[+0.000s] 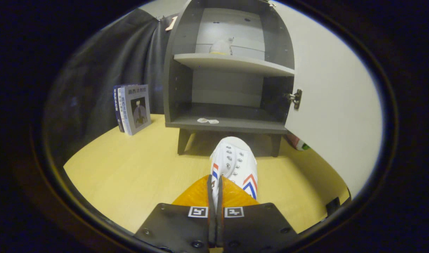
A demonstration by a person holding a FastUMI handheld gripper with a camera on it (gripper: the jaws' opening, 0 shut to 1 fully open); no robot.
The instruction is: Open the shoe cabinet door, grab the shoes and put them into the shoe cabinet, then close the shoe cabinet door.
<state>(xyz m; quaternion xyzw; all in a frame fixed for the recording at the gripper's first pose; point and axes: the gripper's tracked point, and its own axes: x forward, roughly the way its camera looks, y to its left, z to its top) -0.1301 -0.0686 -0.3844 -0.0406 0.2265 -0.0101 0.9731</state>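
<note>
Shoe cabinet (232, 70), grey and raised on short legs, stands open at the back of a pale wooden tabletop (137, 172), with its white door (333, 105) swung wide to the right on a metal hinge (296, 98). One shelf (232, 64) divides the inside; a pale rounded item, too blurred to identify, sits on it, and a small white scrap (207, 121) lies on the bottom board. Two books (132, 108) stand upright left of the cabinet against dark cloth. A white shoe (235, 161) with red and blue stripes points toward the cabinet, just before its legs. The gripper (214, 189) has its fingers nearly pressed together, pinching the shoe's near edge between them.
</note>
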